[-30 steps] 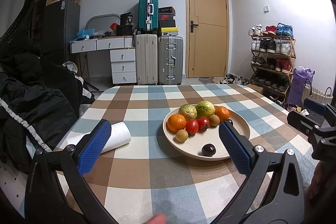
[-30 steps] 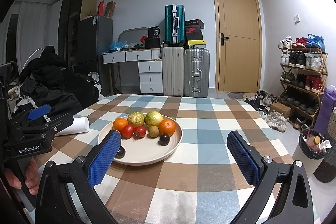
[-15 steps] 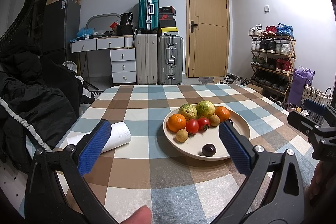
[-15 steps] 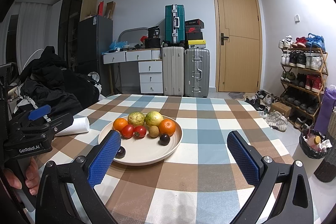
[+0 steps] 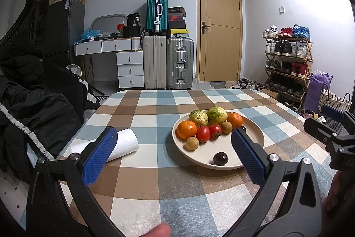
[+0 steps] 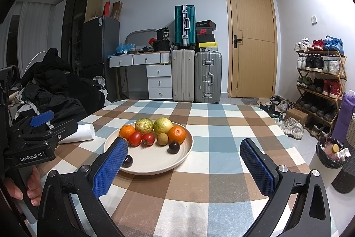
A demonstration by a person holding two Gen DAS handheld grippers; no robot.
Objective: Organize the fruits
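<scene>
All the fruit lies together on one cream plate that sits on the checked table, about midway along it and somewhat toward its right edge. At the back of the plate are two green-yellow fruits. In front of them run two oranges, two tomatoes and two small tan round fruits. Two dark plums lie apart on the bare near part of the plate, one close to its near rim. A paper towel roll lies on its side near the table's left edge, well apart from the plate.

The left gripper has its jaws wide apart with nothing between them, and so does the right gripper. Both hang above the near edge of the table, short of the plate.

The plate lies ahead of both: forward and to the right of the left jaws, forward and to the left of the right jaws, so it sits between the two hands. Neither is clearly nearer. The fruits are round, so no long axis sets the grip.

Fruit gathered on one plate would fit a finished sorting, or a pile yet to be sorted elsewhere; the views do not settle which.
</scene>
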